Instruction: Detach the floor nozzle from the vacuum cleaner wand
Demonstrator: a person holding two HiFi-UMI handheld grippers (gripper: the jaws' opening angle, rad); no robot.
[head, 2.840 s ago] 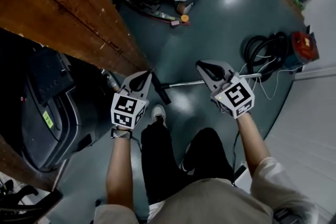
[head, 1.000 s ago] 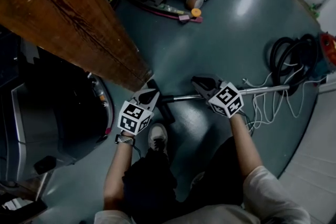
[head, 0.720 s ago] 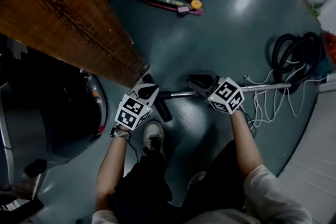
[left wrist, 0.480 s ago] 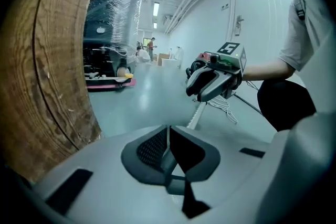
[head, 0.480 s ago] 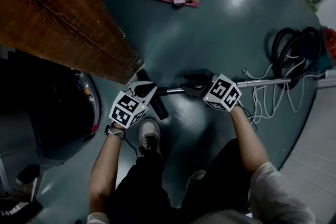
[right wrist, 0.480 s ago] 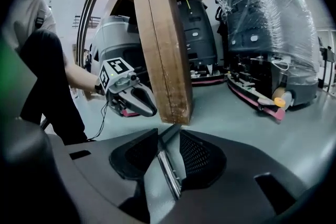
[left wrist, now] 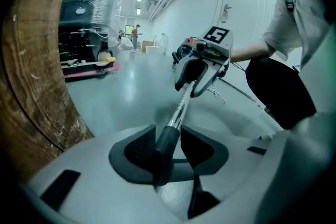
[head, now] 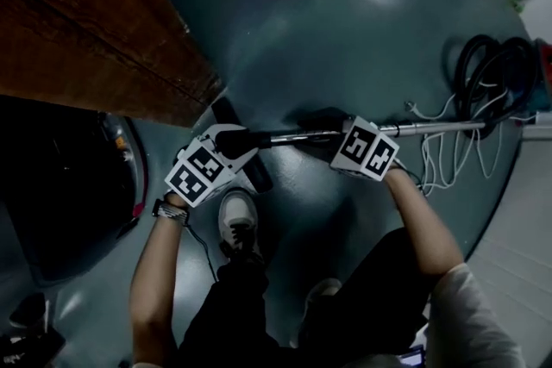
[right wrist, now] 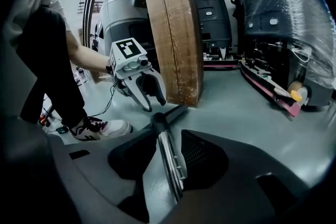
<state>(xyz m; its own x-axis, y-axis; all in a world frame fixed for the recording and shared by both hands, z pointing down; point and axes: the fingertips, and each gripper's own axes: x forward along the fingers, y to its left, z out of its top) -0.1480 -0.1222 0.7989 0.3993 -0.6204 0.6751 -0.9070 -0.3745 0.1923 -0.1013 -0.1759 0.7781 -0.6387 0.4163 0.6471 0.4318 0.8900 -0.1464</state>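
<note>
We had both tools down at the vacuum cleaner, which lay on the glossy grey-green floor [head: 371,39] off the corner of a big brown wooden slab [head: 95,30]. The narrow black floor nozzle [head: 256,175] lay flat on the floor just beside that corner of the slab. It was still joined to the shiny chrome metal wand [head: 431,129], which ran level along the floor, away from the slab.

Our left hand-held gripper [head: 231,140] sat at the end of the wand nearest the slab. Its jaws had just been opening and stood apart, with the wand's black plastic collar [left wrist: 165,144] between them; the pads lay close on either side of it without clamping it.

Our right hand-held gripper [head: 332,136] was on the same wand, farther from the slab. Its jaws had also just been opening and stood wide, with the bare chrome tube between them, nearer one pad and clear of the other.

Well apart from the slab, at the wand's far end, lay a coiled black hose [head: 492,73] and a loose white cord [head: 444,164]. Our white sneaker [head: 235,215] stood near the nozzle, on its side away from the slab.
</note>
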